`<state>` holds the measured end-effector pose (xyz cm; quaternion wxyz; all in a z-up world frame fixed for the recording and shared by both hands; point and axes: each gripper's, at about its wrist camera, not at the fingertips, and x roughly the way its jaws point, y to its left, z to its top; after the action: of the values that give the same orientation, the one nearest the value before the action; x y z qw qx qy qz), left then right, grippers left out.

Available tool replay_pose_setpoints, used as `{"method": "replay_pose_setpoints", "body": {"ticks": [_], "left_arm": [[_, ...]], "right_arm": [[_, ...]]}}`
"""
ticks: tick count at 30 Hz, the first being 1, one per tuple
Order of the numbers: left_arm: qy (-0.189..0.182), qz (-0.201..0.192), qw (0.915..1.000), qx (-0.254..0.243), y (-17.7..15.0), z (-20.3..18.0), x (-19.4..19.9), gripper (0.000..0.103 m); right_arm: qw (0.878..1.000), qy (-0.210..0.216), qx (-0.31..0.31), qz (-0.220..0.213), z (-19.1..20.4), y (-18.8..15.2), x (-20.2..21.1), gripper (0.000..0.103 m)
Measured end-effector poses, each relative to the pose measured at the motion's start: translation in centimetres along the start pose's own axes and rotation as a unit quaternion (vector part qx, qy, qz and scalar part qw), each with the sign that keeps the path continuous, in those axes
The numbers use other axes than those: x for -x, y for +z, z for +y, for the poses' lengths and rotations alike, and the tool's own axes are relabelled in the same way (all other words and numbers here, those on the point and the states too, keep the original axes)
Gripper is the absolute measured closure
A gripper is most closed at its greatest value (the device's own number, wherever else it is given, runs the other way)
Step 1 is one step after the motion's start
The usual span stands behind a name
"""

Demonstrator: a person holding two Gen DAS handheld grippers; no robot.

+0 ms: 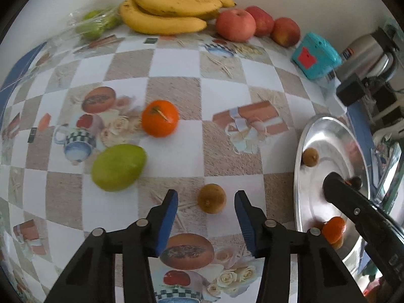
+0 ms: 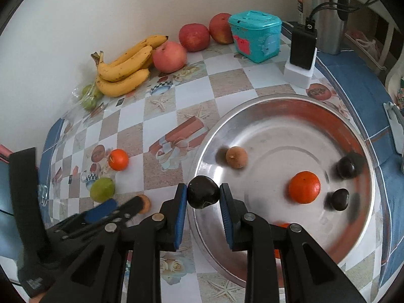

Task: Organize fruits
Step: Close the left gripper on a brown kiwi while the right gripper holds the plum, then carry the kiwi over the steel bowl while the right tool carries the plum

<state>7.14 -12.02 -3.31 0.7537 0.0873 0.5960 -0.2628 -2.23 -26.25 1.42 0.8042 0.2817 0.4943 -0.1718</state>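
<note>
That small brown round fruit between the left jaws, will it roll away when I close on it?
Probably yes if nudged off-centre: the small brown round fruit is near-spherical and sits loose on the smooth checked tablecloth. The left gripper straddles it without touching, so centred closing should trap it. It looks firm and light.

A teal box (image 2: 255,35) with a red sticker stands on the checked tablecloth (image 2: 227,80) near the wall. Just to its right a black charger (image 2: 302,48) sits upright in a white base (image 2: 298,74), with a cable running up from its top. Behind that stands a steel flask (image 2: 320,12) with a black handle. The cloth has a blue border (image 2: 353,88) and printed pictures of teapots, gift boxes and roses. A plain pale wall (image 2: 101,12) backs the table.
</note>
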Motion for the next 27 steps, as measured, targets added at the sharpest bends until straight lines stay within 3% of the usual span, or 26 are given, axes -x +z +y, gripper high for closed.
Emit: {"method": "replay_pose_setpoints", "body": {"ticks": [8,21,27], "left_arm": [[0.016,0.005,0.9996,-0.021,-0.4,-1.4,-1.0,0.075],[0.017,-0.026,0.9993,-0.019,-0.2,-2.0,0.9,0.075],[0.007,-0.046,0.9977,-0.050,-0.3,-4.0,2.6,0.075]], "right_arm": [[1.000,0.004,0.002,0.004,0.2,-0.1,-0.1,0.076],[1.000,0.001,-0.013,0.006,-0.7,0.0,-0.4,0.076],[0.997,-0.072,-0.039,-0.017,-3.6,0.4,0.4,0.076]]}}
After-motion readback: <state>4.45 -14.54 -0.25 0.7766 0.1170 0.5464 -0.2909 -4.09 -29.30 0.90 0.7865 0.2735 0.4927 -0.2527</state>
